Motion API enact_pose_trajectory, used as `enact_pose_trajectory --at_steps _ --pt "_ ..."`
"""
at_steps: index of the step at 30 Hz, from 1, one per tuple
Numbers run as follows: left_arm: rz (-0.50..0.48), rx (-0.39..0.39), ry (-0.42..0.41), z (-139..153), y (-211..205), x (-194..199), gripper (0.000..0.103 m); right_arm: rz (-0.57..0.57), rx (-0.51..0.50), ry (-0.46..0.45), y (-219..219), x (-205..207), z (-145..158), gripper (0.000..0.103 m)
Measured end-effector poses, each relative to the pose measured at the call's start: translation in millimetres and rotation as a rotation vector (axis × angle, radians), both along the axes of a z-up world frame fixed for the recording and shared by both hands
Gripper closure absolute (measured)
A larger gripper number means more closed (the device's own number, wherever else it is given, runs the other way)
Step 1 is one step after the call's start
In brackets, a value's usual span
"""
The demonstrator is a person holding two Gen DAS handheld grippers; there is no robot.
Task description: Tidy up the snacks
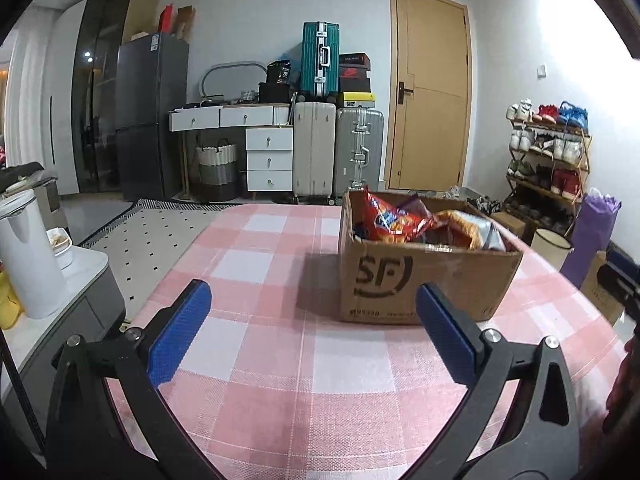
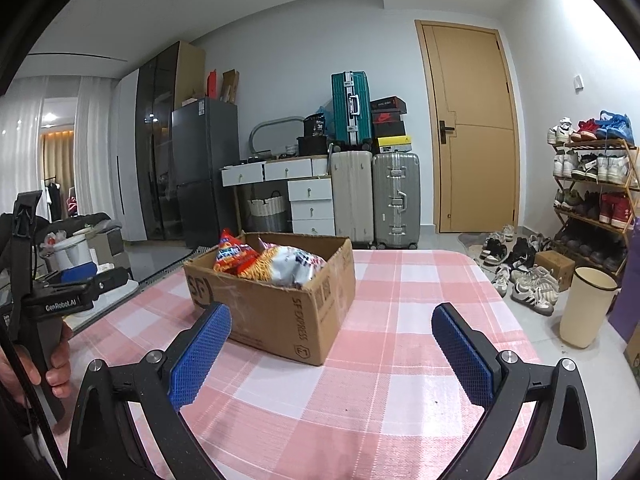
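Snack bags, red-orange and silver foil [image 1: 404, 222], sit piled in an open brown cardboard shipping box [image 1: 424, 280] on the pink-and-white checked tablecloth [image 1: 260, 264]. From my left gripper [image 1: 312, 312] the box lies near at one o'clock; from my right gripper [image 2: 332, 328] at eleven, its long side slanted. Both grippers are spread apart, holding nothing; I judge the left nearer.
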State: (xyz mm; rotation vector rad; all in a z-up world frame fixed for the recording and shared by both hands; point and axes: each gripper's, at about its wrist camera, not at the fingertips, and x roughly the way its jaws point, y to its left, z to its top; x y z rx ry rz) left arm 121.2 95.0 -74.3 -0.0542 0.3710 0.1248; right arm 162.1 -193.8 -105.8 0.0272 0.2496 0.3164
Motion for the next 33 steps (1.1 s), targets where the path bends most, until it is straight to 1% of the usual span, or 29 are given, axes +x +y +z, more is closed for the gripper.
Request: enact_pose_trajectory --at_steps 4,7,10,14,25,27,33 --pt "-0.005 0.031 -0.023 -15.7 -7.9 5.7 0.001 -0.006 0.011 0.01 -2.1 6.1 -11.8 0.001" --pt "-0.025 0.044 -0.034 -23.4 -9.9 10.0 0.001 -0.009 0.012 0.024 -2.7 9.3 -12.9 0.001" --pt "-0.03 0.043 -0.027 -25.3 -8.2 15.3 0.001 -0.015 -0.002 0.02 -0.5 10.9 -12.9 0.001" --pt "-0.028 0.042 -0.063 -24.8 -9.6 18.0 0.001 -0.018 -0.04 0.01 6.8 11.2 -13.8 0.001" --pt "-0.022 0.037 -0.066 -32.5 -6.7 34.7 0.001 -0.016 -0.041 0.01 5.9 8.0 -17.7 0.001" --pt "-0.022 0.037 -0.066 -30.6 -7.4 29.4 0.001 -0.015 -0.042 0.01 5.7 8.7 -17.8 0.001" --pt "-0.016 0.037 -0.066 -31.6 -6.7 30.6 0.001 -0.013 -0.042 0.009 5.8 7.5 -17.7 0.001"
